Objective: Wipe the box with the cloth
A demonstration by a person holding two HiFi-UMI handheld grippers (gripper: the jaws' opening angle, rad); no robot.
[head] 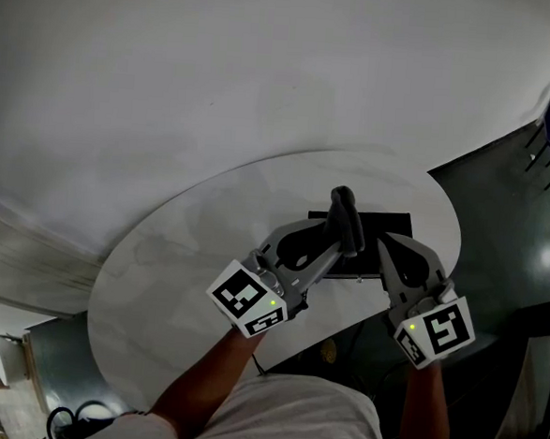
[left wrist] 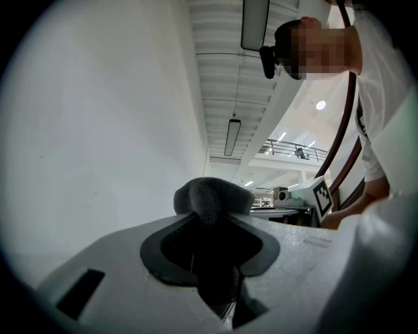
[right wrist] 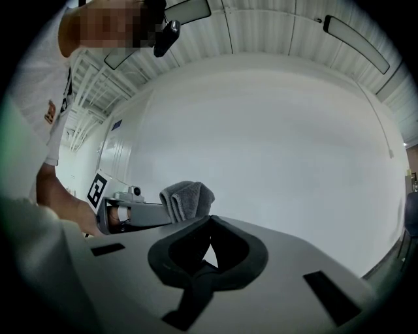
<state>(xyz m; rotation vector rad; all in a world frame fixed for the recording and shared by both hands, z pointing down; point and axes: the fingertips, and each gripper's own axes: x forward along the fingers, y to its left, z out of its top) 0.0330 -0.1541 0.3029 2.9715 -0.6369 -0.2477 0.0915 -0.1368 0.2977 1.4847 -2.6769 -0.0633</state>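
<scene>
One folded grey cloth (head: pixel 346 217) is pinched tight in the left tongs (head: pixel 338 237). It sticks up over the black box (head: pixel 394 224), which lies on the round white desk (head: pixel 177 273). I cannot tell if the cloth touches the box. The right tongs (head: pixel 384 242) are pressed together with nothing in them, their tip over the box, near the cloth.

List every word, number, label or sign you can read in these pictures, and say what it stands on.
No text can be read.
Marker cube on the left gripper: black-and-white square patterns, no letters.
Marker cube on the right gripper: the same.
Print on the person's shirt: too blurred to read.
Small blue sign in the background: too small to read.
</scene>
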